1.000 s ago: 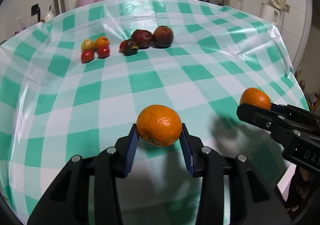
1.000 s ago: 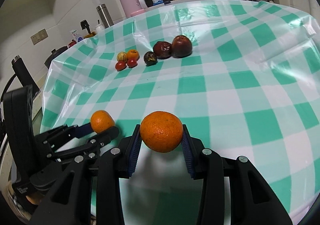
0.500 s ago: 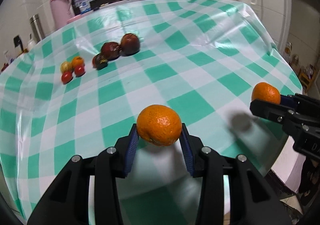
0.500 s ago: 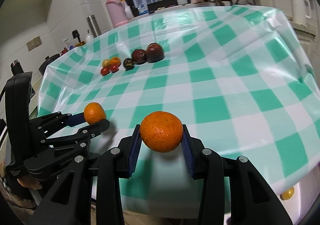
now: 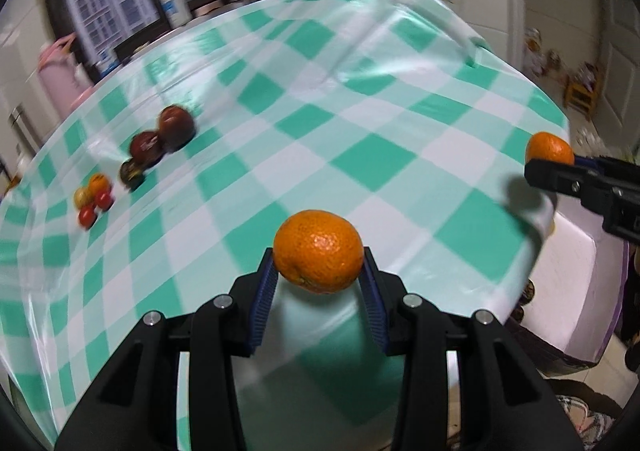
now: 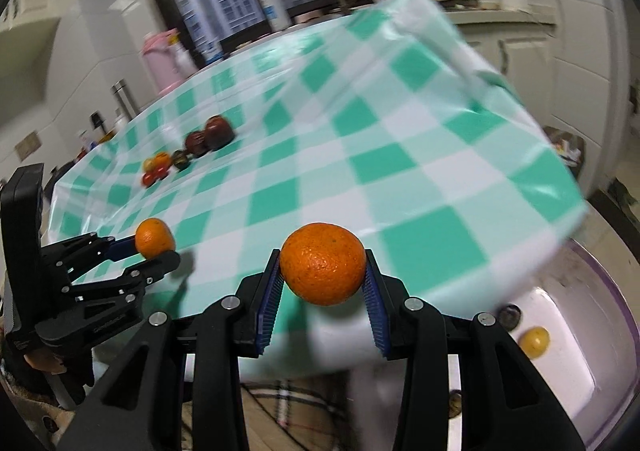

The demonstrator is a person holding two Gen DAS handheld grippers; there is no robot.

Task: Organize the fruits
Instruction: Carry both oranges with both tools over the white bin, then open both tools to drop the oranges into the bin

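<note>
My left gripper (image 5: 319, 269) is shut on an orange mandarin (image 5: 319, 251), held above the near edge of the green-and-white checked table (image 5: 360, 155). My right gripper (image 6: 322, 275) is shut on a second mandarin (image 6: 322, 263), out past the table's near right corner. Each gripper shows in the other's view: the right one (image 5: 550, 161) at the far right, the left one (image 6: 156, 245) at the left. Far left on the cloth lie dark red fruits (image 5: 176, 127) in a row and a cluster of small red, yellow and orange fruits (image 5: 94, 197).
A white basin with a purple rim (image 6: 600, 331) stands on the floor below the table's right corner, with a small yellow fruit (image 6: 534, 341) in it. A pink flask (image 5: 66, 77), a bottle (image 5: 174, 5) and kitchenware line the counter behind the table.
Both grippers have swung to the right along the table's near edge, each still gripping its mandarin. The fruit rows slid left in view, and the basin came into view beneath the right gripper.
</note>
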